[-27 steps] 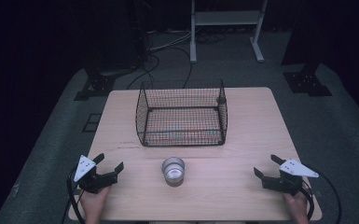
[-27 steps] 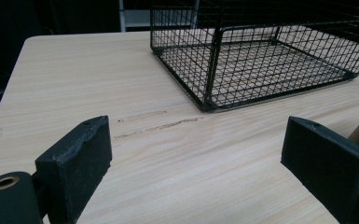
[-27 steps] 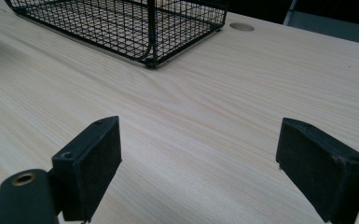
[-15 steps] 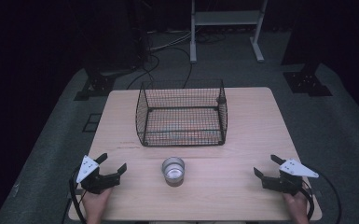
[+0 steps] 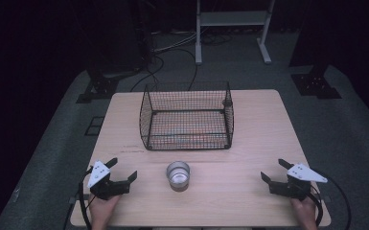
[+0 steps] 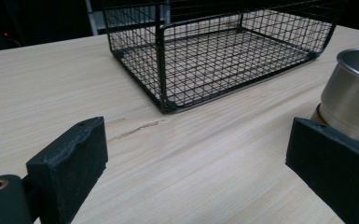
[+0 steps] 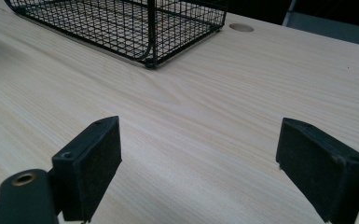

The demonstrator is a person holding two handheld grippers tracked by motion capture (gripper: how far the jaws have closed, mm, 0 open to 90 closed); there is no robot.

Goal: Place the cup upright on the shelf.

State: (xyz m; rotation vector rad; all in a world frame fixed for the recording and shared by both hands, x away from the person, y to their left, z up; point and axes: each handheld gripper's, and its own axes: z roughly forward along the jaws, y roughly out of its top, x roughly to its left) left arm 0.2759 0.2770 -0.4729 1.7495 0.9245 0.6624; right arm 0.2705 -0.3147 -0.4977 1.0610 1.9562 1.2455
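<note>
High view: the left tongs (image 5: 123, 171) rest low over the near left part of the table (image 5: 259, 120), held by a hand (image 5: 103, 208) at the near edge, jaws spread wide with nothing between them. The right tongs (image 5: 274, 170) sit at the near right, held by the other hand (image 5: 306, 211), jaws just as wide and likewise empty. Between the two tongs, nearer the left pair, stands the cup (image 5: 178, 175), a small metal one, upright and open at the top, apart from both. Beyond the cup, farther from both tongs, sits the basket (image 5: 187, 117), a black wire one with an open top; I cannot tell whether anything lies in it. Bare wood lies between each pair of tongs and the cup.

Left gripper view: the cup (image 6: 352, 93) stands just past the right-hand jaw, which hides its lower edge; the basket (image 6: 214, 51) lies ahead across open wood, with a dark scratch (image 6: 135, 130) on the table between the tongs and its near corner.

Right gripper view: the jaws frame bare table, the basket's corner (image 7: 149, 60) lies ahead to the left, and a round hole (image 7: 241, 27) shows in the tabletop beyond it.

Past the table lie floor cables (image 5: 172, 48) and a white frame (image 5: 232, 19).
</note>
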